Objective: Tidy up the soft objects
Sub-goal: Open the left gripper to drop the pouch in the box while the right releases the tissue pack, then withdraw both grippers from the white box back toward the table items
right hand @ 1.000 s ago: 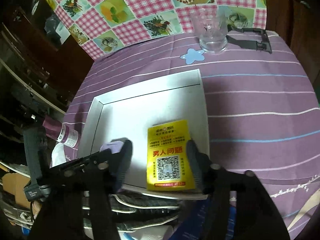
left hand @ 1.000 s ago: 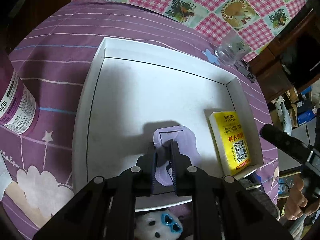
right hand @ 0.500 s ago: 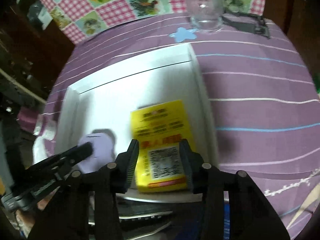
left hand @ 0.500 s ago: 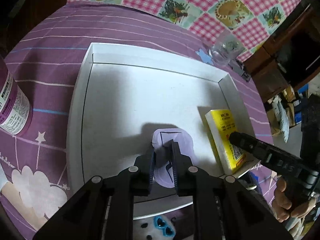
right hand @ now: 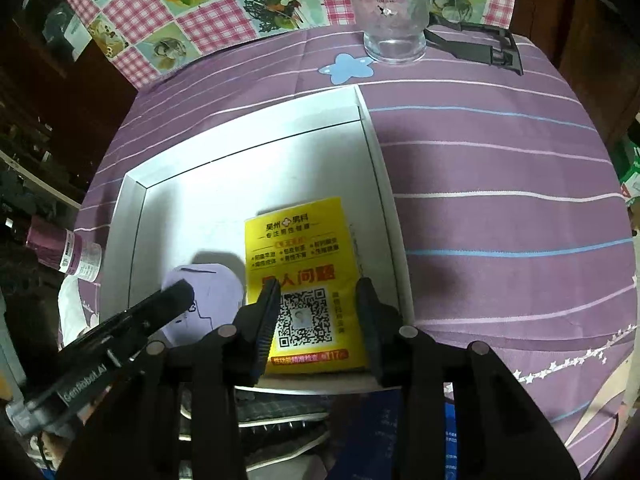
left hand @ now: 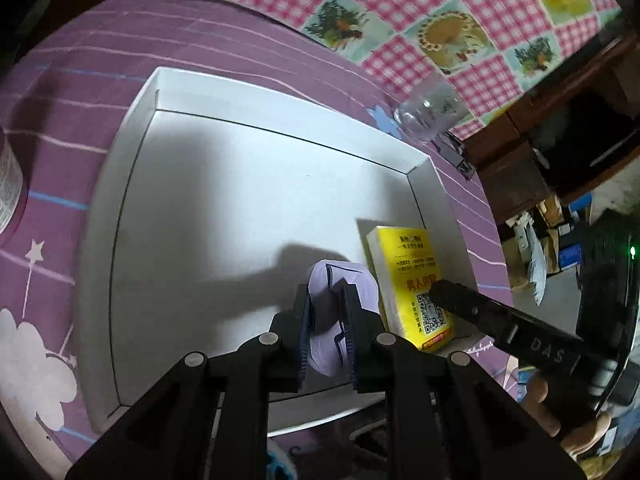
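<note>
A white tray (left hand: 240, 200) lies on the purple striped cloth. My left gripper (left hand: 326, 292) is shut on a lilac soft pad (left hand: 360, 280), which it holds low over the tray's near right part, right beside a yellow printed pack (left hand: 412, 256). In the right wrist view the lilac pad (right hand: 216, 284) sits left of the yellow pack (right hand: 296, 240), which lies flat in the tray (right hand: 200, 200). My right gripper (right hand: 318, 288) hangs over the pack's near end. Its jaws are closing with the pack between them, and I see no firm pinch.
A clear glass (right hand: 394, 20) and a black clip (right hand: 480, 46) stand at the far side of the cloth. A purple bottle (right hand: 64, 250) lies left of the tray. Shoes (right hand: 272, 412) show below the table's near edge. A hand (left hand: 560, 408) holds the right gripper.
The left gripper carried the lilac pad rightward, up against the yellow pack. The right gripper came in over the pack and its jaws narrowed.
</note>
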Demonstrator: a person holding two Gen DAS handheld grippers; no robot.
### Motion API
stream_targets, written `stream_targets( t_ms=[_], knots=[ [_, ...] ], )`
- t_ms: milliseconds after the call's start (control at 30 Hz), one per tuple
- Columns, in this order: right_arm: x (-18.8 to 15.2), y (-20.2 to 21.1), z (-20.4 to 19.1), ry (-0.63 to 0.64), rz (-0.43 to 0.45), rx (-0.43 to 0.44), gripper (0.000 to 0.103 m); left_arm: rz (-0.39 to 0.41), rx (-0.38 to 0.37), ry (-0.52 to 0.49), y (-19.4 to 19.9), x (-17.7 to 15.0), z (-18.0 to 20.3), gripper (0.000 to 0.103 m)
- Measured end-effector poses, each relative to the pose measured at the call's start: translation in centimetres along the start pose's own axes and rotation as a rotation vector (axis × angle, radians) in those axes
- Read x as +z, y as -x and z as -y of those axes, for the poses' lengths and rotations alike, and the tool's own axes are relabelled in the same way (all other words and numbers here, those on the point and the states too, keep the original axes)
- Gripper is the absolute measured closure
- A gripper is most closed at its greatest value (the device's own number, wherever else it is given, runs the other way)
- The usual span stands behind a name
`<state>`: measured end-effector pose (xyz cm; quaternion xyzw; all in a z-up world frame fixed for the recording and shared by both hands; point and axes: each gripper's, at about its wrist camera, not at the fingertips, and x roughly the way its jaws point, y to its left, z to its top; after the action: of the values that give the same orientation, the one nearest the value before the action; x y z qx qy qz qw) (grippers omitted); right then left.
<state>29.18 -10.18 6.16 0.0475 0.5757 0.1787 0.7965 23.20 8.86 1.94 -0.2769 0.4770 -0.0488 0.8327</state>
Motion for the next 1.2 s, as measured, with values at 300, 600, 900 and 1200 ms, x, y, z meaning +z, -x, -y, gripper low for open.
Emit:
stream_targets(
  t_ms=[300,600,900,1200],
  knots=[
    [-0.1,0.8,-0.6,0.025,-0.007,0.006,0.061,0.005,0.105,-0.046,0.5,0.2,-0.2,0.041],
    [-0.5,3.8,-2.2,0.085,0.068,0.026,0.051,0.194,0.228,-0.175,4.4,-0.2,1.9,0.041],
    [-2.6,9.9,-3.6,0.143,0.255,0.070,0.045,0.433,0.327,-0.259,12.8,-3.9,2.8,0.041],
    [-9.6,11.7,-1.2,0.205,0.265,0.129,0.044,0.428,0.337,-0.292,16.5,-10.8,0.6,0.037]
  ],
)
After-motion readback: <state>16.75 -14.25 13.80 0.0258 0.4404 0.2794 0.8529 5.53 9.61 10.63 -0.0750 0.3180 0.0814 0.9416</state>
